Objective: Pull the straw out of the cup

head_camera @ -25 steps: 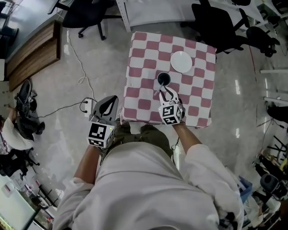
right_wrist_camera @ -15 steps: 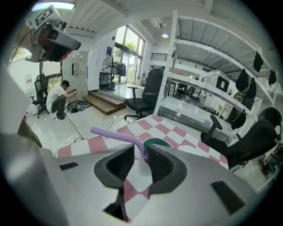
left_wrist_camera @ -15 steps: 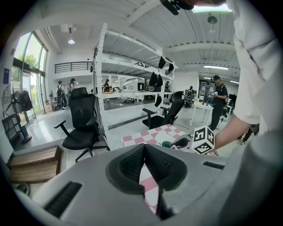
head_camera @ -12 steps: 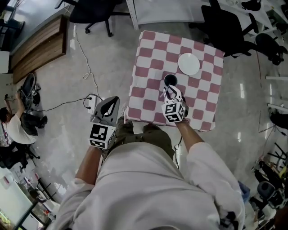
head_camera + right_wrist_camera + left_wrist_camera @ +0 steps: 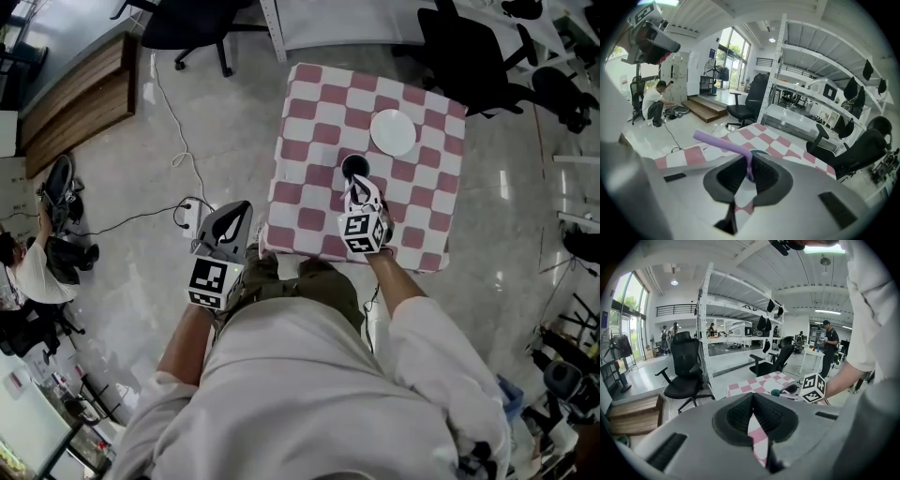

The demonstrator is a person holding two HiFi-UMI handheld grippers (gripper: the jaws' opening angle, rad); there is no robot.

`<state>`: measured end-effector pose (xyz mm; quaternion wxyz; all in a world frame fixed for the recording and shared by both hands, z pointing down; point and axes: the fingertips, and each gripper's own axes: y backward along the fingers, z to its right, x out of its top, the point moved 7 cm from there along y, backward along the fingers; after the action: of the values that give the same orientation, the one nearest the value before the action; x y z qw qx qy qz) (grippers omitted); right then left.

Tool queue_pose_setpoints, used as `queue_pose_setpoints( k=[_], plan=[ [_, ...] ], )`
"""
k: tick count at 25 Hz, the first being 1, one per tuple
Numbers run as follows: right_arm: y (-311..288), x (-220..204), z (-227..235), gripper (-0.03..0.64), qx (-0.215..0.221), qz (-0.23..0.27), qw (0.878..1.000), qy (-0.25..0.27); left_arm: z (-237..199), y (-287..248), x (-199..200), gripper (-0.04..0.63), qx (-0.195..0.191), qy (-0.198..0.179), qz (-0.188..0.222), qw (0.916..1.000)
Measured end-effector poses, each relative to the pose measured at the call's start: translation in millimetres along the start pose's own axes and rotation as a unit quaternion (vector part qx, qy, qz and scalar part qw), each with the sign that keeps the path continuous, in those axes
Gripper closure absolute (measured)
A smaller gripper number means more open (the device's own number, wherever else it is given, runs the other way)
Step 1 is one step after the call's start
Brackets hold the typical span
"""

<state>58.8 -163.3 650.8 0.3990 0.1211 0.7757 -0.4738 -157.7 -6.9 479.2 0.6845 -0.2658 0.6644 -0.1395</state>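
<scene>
Pink-and-white checks cover the small table (image 5: 309, 103), where the dark cup (image 5: 354, 167) stands near a white plate (image 5: 393, 132). A second ago the right gripper (image 5: 749, 174) gaped wide at the cup. Now its jaws are closing on the purple straw (image 5: 721, 142), whose foot is still in the cup, so I'd judge the lift comes next. The left gripper (image 5: 752, 417) hangs beside the table, jaws together, empty.

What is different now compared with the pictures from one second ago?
The jaws of the right gripper, wide apart before, are closing with the purple straw between them, at the cup. The cup, the white plate and the left gripper, shut beside the table, stayed as they were.
</scene>
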Motion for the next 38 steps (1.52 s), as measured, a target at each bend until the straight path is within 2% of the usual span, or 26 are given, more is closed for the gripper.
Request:
queue_pose_setpoints(
  k=[24, 38],
  plan=[
    [43, 30, 17, 0.580, -0.022, 0.036, 0.998, -0.043, 11, -15, 15, 0.591, -0.044, -0.009, 0.023, 0.9987],
    [109, 71, 17, 0.580, -0.044, 0.088, 0.992, -0.075, 27, -30, 35, 0.591, -0.099, -0.026, 0.052, 0.9934]
  ],
)
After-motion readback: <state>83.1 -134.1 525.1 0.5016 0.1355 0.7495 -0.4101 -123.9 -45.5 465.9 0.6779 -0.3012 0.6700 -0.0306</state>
